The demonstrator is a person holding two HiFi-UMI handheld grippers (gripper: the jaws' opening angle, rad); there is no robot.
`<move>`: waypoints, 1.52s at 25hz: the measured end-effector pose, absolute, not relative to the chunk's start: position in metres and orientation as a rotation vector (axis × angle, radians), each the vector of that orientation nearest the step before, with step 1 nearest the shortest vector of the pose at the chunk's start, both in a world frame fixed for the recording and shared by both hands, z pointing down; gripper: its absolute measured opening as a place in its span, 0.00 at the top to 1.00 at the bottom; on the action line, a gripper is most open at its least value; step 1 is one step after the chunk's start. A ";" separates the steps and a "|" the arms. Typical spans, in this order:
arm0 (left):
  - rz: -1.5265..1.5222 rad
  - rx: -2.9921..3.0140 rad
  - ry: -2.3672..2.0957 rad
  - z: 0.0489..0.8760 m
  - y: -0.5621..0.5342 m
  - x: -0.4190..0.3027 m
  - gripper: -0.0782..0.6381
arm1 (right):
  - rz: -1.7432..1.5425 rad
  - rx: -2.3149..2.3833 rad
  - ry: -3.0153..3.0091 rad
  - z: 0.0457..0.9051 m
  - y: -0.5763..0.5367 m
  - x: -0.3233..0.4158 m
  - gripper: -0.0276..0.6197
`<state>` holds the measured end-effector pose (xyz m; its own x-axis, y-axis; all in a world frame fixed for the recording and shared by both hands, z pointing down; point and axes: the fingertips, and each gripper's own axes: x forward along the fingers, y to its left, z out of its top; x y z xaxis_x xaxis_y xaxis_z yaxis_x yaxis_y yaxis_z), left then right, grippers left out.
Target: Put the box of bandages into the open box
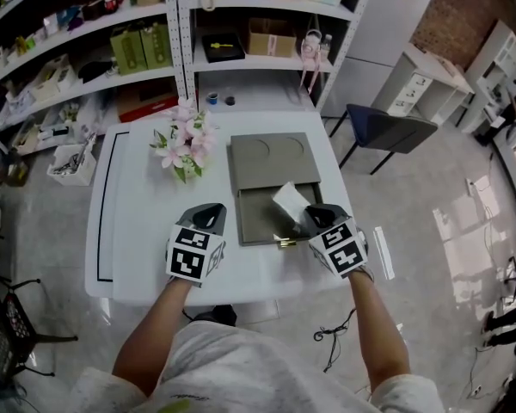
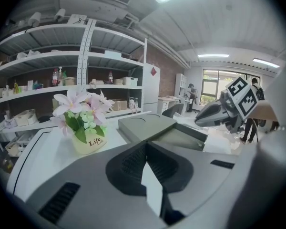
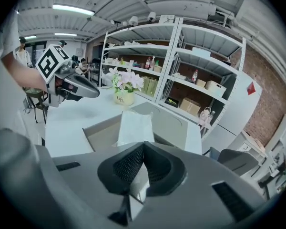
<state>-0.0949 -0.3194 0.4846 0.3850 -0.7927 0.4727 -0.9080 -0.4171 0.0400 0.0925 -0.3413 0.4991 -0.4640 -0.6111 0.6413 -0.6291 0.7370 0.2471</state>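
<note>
Over the open box (image 1: 258, 222), the box of bandages (image 1: 290, 202) is clamped in the right gripper (image 1: 316, 214); it should be lowered flat before release. The left gripper (image 1: 210, 215) is held closed, empty.

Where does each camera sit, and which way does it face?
Head view: on the person's head, looking steeply down at the table; both forearms, left gripper and right gripper show.
Left gripper view: on the left gripper, along its shut jaws toward the shelves; right gripper shows.
Right gripper view: on the right gripper, along jaws shut on the box of bandages; left gripper shows.
All three share the open box and flowers.
</note>
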 end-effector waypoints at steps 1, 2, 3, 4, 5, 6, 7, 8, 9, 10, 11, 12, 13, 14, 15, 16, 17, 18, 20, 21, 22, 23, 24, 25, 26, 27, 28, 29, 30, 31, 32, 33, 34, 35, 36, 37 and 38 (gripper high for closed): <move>0.560 2.353 -1.492 0.486 -0.321 -0.097 0.88 | 0.032 0.922 -2.186 0.503 -0.343 0.092 0.95; 0.559 2.350 -1.492 0.487 -0.323 -0.098 0.88 | 0.034 0.914 -2.178 0.506 -0.344 0.091 0.95; 0.559 2.347 -1.492 0.488 -0.324 -0.100 0.88 | 0.036 0.907 -2.172 0.509 -0.346 0.090 0.95; 0.559 2.345 -1.492 0.489 -0.326 -0.102 0.88 | 0.039 0.900 -2.167 0.513 -0.347 0.089 0.95; 0.558 2.343 -1.491 0.489 -0.328 -0.103 0.88 | 0.041 0.892 -2.161 0.516 -0.348 0.088 0.95; 0.558 2.341 -1.490 0.490 -0.329 -0.104 0.88 | 0.042 0.884 -2.154 0.519 -0.349 0.087 0.95; 0.558 2.340 -1.488 0.491 -0.331 -0.105 0.88 | 0.043 0.878 -2.147 0.522 -0.350 0.086 0.95; 0.557 2.338 -1.486 0.492 -0.332 -0.107 0.88 | 0.044 0.872 -2.141 0.525 -0.351 0.085 0.95; 0.555 2.336 -1.484 0.493 -0.334 -0.108 0.88 | 0.044 0.867 -2.133 0.528 -0.352 0.085 0.95; 0.554 2.334 -1.483 0.494 -0.335 -0.109 0.88 | 0.041 0.862 -2.124 0.531 -0.354 0.084 0.95; 0.553 2.332 -1.483 0.495 -0.336 -0.110 0.88 | 0.037 0.855 -2.113 0.534 -0.356 0.084 0.95; 0.554 2.330 -1.482 0.495 -0.337 -0.111 0.88 | 0.033 0.847 -2.101 0.538 -0.357 0.084 0.95; 0.556 2.330 -1.478 0.496 -0.338 -0.112 0.88 | 0.033 0.840 -2.090 0.542 -0.358 0.085 0.95; 0.560 2.330 -1.474 0.497 -0.339 -0.113 0.88 | 0.038 0.834 -2.081 0.546 -0.358 0.085 0.95; 0.564 2.330 -1.467 0.499 -0.340 -0.113 0.88 | 0.044 0.829 -2.072 0.550 -0.359 0.086 0.95; 0.569 2.328 -1.461 0.500 -0.340 -0.113 0.88 | 0.051 0.825 -2.063 0.554 -0.360 0.087 0.95; 0.573 2.326 -1.455 0.502 -0.341 -0.113 0.88 | 0.055 0.819 -2.054 0.557 -0.360 0.086 0.95; 0.578 2.325 -1.451 0.503 -0.341 -0.114 0.88 | 0.055 0.813 -2.046 0.559 -0.361 0.086 0.95; 0.587 2.325 -1.444 0.506 -0.342 -0.114 0.88 | 0.045 0.801 -2.035 0.564 -0.363 0.083 0.95; 0.589 2.326 -1.440 0.507 -0.342 -0.114 0.88 | 0.041 0.796 -2.031 0.566 -0.364 0.082 0.95; 0.592 2.327 -1.436 0.508 -0.343 -0.114 0.88 | 0.038 0.792 -2.026 0.568 -0.365 0.082 0.95; 0.594 2.329 -1.432 0.509 -0.344 -0.115 0.88 | 0.036 0.787 -2.020 0.570 -0.367 0.081 0.95; 0.596 2.330 -1.429 0.510 -0.345 -0.115 0.88 | 0.036 0.781 -2.014 0.572 -0.367 0.081 0.95; 0.597 2.331 -1.426 0.510 -0.346 -0.115 0.88 | 0.036 0.773 -2.009 0.574 -0.367 0.080 0.95; 0.598 2.332 -1.424 0.510 -0.347 -0.115 0.88 | 0.036 0.766 -2.002 0.575 -0.367 0.080 0.95; 0.599 2.333 -1.421 0.510 -0.347 -0.115 0.88 | 0.038 0.760 -1.995 0.577 -0.367 0.080 0.94; 0.599 2.334 -1.419 0.510 -0.348 -0.115 0.88 | 0.041 0.756 -1.988 0.578 -0.367 0.081 0.94; 0.601 2.334 -1.416 0.510 -0.348 -0.114 0.88 | 0.046 0.753 -1.984 0.579 -0.367 0.081 0.94; 0.603 2.334 -1.415 0.511 -0.348 -0.114 0.88 | 0.051 0.751 -1.982 0.580 -0.366 0.082 0.94; 0.605 2.334 -1.413 0.511 -0.348 -0.114 0.88 | 0.055 0.751 -1.980 0.581 -0.367 0.083 0.93; 0.607 2.334 -1.413 0.511 -0.348 -0.114 0.88 | 0.058 0.751 -1.979 0.582 -0.367 0.083 0.93; 0.609 2.334 -1.414 0.512 -0.349 -0.115 0.88 | 0.059 0.752 -1.979 0.583 -0.367 0.084 0.93; 0.610 2.332 -1.416 0.512 -0.349 -0.116 0.88 | 0.061 0.753 -1.980 0.584 -0.368 0.084 0.93; 0.610 2.329 -1.418 0.512 -0.349 -0.118 0.88 | 0.065 0.756 -1.983 0.584 -0.368 0.083 0.93; 0.610 2.328 -1.422 0.513 -0.349 -0.119 0.88 | 0.071 0.760 -1.989 0.584 -0.368 0.083 0.92; 0.609 2.327 -1.424 0.512 -0.349 -0.119 0.88 | 0.079 0.764 -1.997 0.584 -0.369 0.082 0.92; 0.608 2.328 -1.426 0.512 -0.349 -0.118 0.88 | 0.089 0.769 -2.006 0.584 -0.369 0.081 0.92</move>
<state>-0.1185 -0.3493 0.5119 0.4039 -0.7504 0.5232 -0.8972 -0.4367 0.0663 0.0814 -0.3689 0.5836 -0.3497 -0.4818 0.8035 -0.5508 0.7995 0.2397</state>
